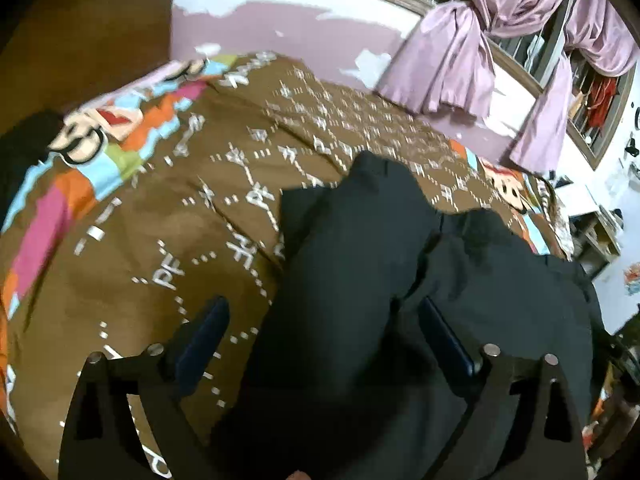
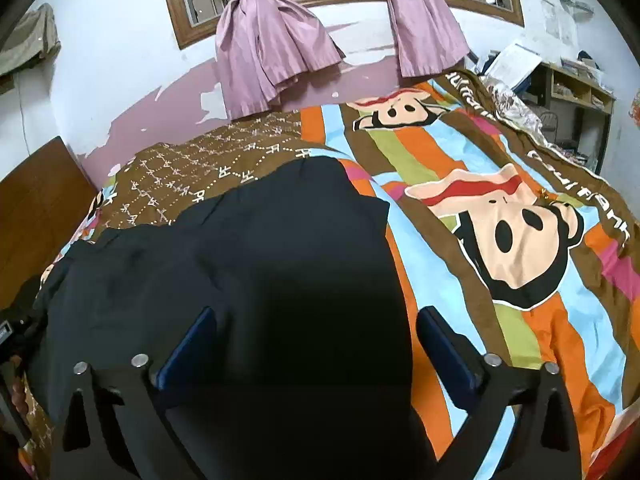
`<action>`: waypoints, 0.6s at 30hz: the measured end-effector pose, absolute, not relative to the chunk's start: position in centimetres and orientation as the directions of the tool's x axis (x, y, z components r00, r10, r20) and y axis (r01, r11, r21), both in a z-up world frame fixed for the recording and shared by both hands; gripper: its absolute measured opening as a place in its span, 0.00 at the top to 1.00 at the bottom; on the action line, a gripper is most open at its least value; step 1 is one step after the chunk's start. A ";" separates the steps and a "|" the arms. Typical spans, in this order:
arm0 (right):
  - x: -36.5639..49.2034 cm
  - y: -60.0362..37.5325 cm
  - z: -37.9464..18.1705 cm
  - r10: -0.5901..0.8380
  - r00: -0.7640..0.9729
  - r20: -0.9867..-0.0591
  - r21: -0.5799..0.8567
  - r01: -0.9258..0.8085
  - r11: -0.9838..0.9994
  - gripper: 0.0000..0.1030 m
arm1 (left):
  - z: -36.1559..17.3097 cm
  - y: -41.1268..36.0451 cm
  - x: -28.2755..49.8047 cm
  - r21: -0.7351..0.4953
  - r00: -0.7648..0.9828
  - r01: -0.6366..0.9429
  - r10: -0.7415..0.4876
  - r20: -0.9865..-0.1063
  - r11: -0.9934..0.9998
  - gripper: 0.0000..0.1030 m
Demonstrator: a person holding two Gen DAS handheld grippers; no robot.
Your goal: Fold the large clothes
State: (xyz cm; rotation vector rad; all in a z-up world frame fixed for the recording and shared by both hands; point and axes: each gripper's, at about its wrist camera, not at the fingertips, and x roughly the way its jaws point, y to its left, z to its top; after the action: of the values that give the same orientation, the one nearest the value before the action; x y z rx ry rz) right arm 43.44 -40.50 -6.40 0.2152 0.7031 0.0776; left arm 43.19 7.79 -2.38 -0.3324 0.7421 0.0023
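Both claws hang spread wide over the dark garment [image 1: 360, 264], neither pinching anything: the left gripper [image 1: 324, 328] has cloth lying between and beneath its blue pads, with its left finger out over the brown patterned bedspread [image 1: 160, 184], and the right gripper [image 2: 316, 336] likewise straddles the garment's dark bulk, its right finger above the striped monkey-print blanket [image 2: 500, 280]. The garment, apparently dark trousers or a jacket, lies rumpled on the bed ahead of and under both claws, with a folded-over flap ahead of the left one and a raised hump ahead of the right. The chief risk, as I judge it, is a bad grab: closing down here could catch several layers at once, or pinch bedspread along with cloth, so that lifting drags the bedding and spoils the fold. Dark fabric hides seams and edges, so either claw may miss a true corner, giving a crooked fold. Uneven lifting between the two would let the slack middle sag and bunch.
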 end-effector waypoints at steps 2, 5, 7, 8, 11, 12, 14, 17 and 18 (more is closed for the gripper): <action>43.1 -40.1 -5.9 0.132 0.771 -0.623 0.202 -0.005 0.979 0.00 | -1.7 7.5 42.8 -0.281 0.756 -0.113 -0.101 -0.646 0.953 0.03; 42.3 -39.3 -5.0 0.111 0.793 -0.599 0.167 -0.012 0.986 0.00 | -0.5 6.4 42.1 -0.247 0.776 -0.089 -0.089 -0.624 0.965 0.02; 41.6 -38.8 -4.2 0.113 0.809 -0.577 0.159 -0.024 0.987 0.00 | 0.2 5.6 41.6 -0.222 0.785 -0.067 -0.086 -0.613 0.973 0.02; 41.3 -38.6 -4.0 0.113 0.814 -0.570 0.155 -0.029 0.987 0.00 | 0.5 5.3 41.4 -0.212 0.788 -0.057 -0.086 -0.609 0.976 0.02; 40.3 -37.9 -2.8 0.116 0.833 -0.541 0.143 -0.045 0.989 0.00 | 1.7 3.9 40.4 -0.182 0.803 -0.021 -0.092 -0.589 0.983 0.02; 39.9 -37.7 -2.4 0.122 0.839 -0.531 0.143 -0.053 0.988 0.00 | 2.0 3.6 40.1 -0.176 0.808 -0.010 -0.096 -0.582 0.984 0.02; 39.3 -37.3 -1.6 0.133 0.846 -0.516 0.146 -0.067 0.987 0.00 | 2.7 3.1 39.5 -0.164 0.817 0.011 -0.103 -0.568 0.986 0.02; 38.5 -36.9 -0.4 0.152 0.856 -0.495 0.148 -0.089 0.985 0.00 | 4.0 2.1 38.3 -0.146 0.836 0.036 -0.110 -0.537 0.989 0.02; 38.2 -36.7 0.1 0.160 0.858 -0.488 0.152 -0.098 0.984 0.00 | 4.4 1.9 38.0 -0.145 0.840 0.045 -0.116 -0.530 0.988 0.02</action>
State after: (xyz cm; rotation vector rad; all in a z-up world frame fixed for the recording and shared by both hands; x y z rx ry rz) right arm 38.18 -36.71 0.14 0.1233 0.5223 0.1358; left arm 38.02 1.85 4.40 -0.1283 0.5672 -0.0852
